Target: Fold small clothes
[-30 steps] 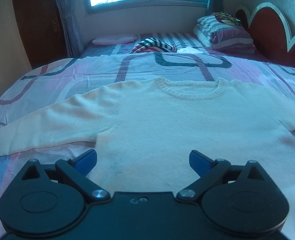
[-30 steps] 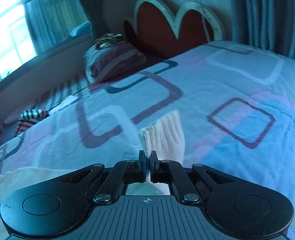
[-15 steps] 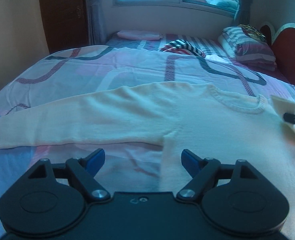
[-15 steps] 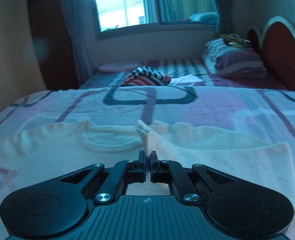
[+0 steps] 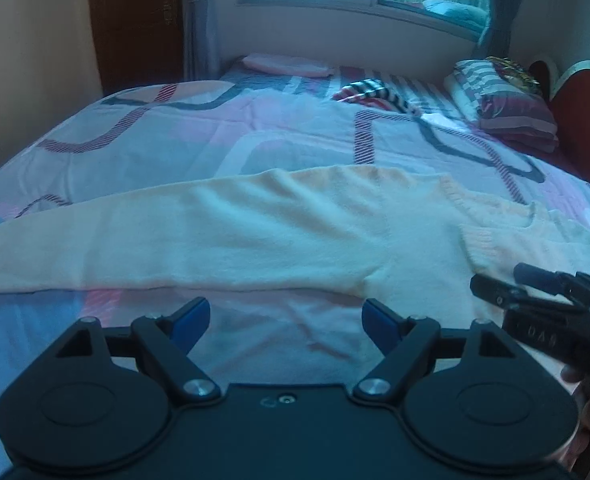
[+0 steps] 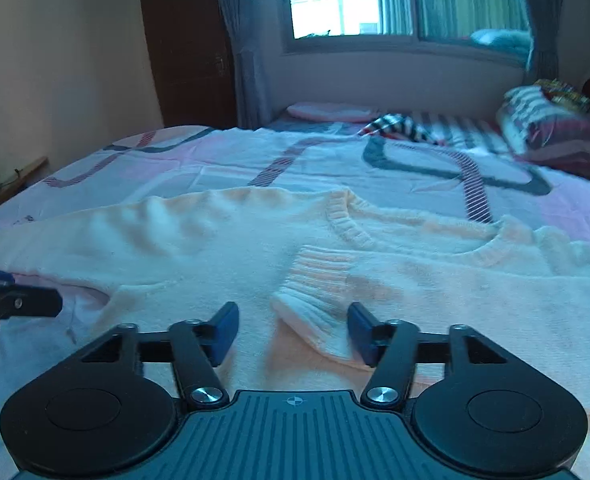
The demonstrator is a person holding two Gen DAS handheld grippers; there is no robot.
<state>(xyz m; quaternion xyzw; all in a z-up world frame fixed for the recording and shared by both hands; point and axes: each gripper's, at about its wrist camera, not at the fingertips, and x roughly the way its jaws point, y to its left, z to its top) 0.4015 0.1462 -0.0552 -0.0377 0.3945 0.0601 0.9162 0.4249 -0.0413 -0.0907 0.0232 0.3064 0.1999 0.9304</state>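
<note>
The cream sweater (image 5: 295, 240) lies flat across the bed (image 5: 175, 152), one sleeve cuff (image 6: 315, 296) folded over its chest between the released right gripper (image 6: 293, 334), while the unfolded sleeve (image 5: 115, 248) stretches toward the bed's left edge, nearer the spread, empty left gripper (image 5: 285, 322).

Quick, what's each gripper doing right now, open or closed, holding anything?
Left gripper: open, holding nothing, above the sweater.
Right gripper: open, empty; the folded sleeve cuff lies between its fingers.
</note>
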